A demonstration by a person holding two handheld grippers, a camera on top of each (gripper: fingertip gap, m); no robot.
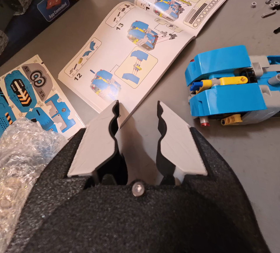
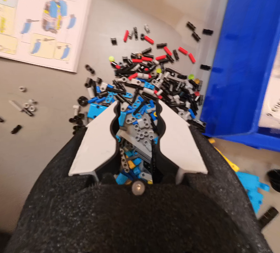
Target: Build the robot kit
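Left wrist view only: sticker sheet [image 1: 32,92], open instruction booklet [image 1: 136,45], part-built blue model [image 1: 230,85] on the grey worktop [image 1: 227,162]. Left gripper [image 1: 137,103] hovers at the booklet's corner, fingers apart, empty. Right wrist view only: heap of small loose pieces [image 2: 153,82] beside a blue bin [image 2: 242,57]. Right gripper [image 2: 137,103] above the heap, fingers apart, holding nothing.

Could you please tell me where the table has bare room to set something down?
Bare table lies between the open booklet and the blue model, ahead of the open left gripper. Another patch lies below the booklet, left of the parts pile. It is crowded under the open right gripper, up to the blue bin.
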